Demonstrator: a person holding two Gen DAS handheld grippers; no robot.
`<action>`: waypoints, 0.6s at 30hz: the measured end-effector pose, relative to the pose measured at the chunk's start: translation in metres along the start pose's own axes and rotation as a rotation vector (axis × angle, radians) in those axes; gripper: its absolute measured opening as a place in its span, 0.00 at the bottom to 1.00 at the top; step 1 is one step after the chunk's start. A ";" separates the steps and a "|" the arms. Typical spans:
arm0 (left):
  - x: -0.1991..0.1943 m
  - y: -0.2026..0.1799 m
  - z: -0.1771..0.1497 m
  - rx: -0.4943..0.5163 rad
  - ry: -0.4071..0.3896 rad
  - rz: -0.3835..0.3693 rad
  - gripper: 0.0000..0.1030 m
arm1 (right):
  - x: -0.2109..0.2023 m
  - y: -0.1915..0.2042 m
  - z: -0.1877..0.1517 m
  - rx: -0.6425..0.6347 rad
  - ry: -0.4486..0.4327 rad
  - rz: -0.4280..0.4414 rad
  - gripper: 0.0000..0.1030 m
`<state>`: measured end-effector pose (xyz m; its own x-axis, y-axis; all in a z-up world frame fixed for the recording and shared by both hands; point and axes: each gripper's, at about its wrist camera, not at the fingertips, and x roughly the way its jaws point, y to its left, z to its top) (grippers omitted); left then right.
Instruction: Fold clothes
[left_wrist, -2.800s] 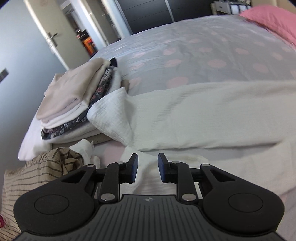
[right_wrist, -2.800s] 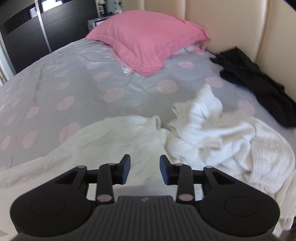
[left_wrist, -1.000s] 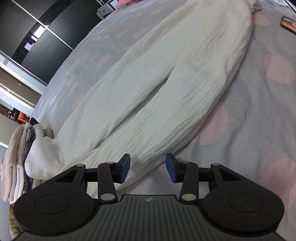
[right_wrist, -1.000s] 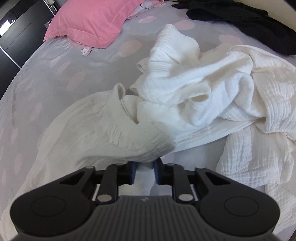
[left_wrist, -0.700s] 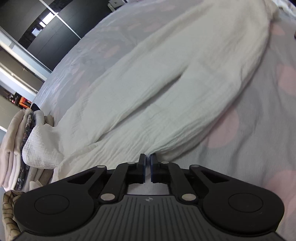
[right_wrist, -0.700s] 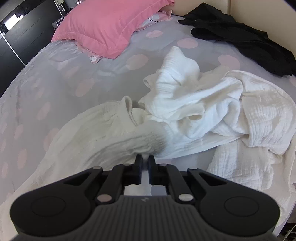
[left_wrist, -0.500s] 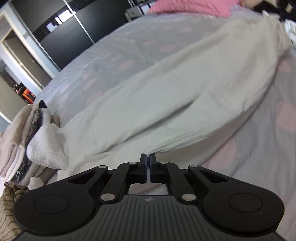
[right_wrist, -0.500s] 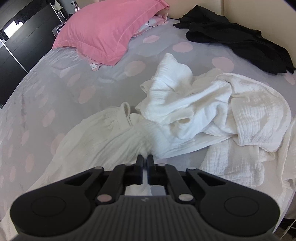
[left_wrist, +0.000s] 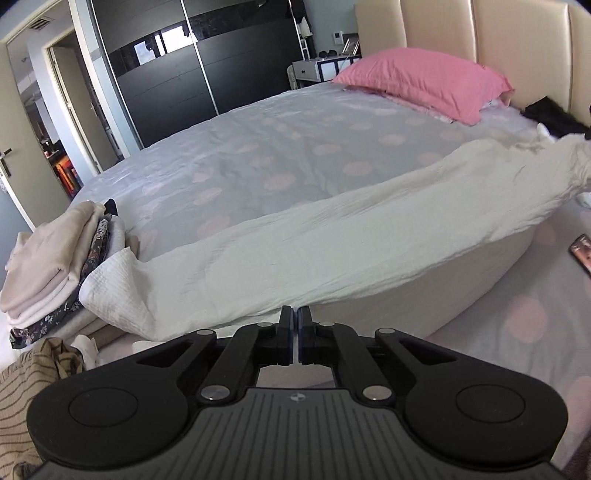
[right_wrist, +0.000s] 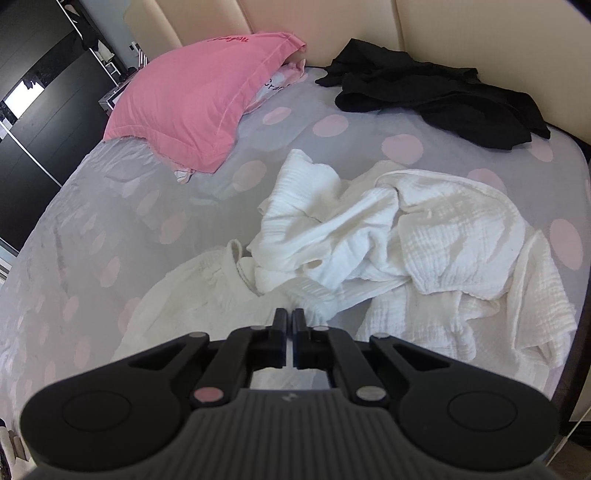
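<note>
With both grippers, left (left_wrist: 296, 325) and right (right_wrist: 289, 325), I grasp the white trousers (left_wrist: 351, 251) with clenched fingers above the bed (left_wrist: 258, 147).

Left gripper (left_wrist: 296, 325): jaws closed together, pinching white cloth at the tips, pointed downward. Right gripper (right_wrist: 289, 325): jaws likewise closed on white cloth, angled more steeply downward.
</note>
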<state>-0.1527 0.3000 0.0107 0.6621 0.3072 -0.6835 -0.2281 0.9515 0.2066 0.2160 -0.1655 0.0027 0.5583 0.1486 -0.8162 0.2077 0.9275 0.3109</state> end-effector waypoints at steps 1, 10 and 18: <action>-0.005 0.000 -0.002 -0.002 -0.002 -0.016 0.00 | -0.003 -0.004 0.000 0.004 0.004 -0.011 0.02; -0.033 -0.019 -0.031 0.084 0.026 -0.145 0.00 | -0.005 -0.050 -0.016 0.073 0.104 -0.141 0.02; -0.027 -0.047 -0.066 0.236 0.166 -0.214 0.00 | 0.021 -0.060 -0.035 -0.026 0.164 -0.309 0.02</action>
<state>-0.2068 0.2455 -0.0270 0.5476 0.1118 -0.8293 0.0871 0.9780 0.1893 0.1868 -0.2058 -0.0505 0.3356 -0.0895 -0.9377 0.3255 0.9452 0.0262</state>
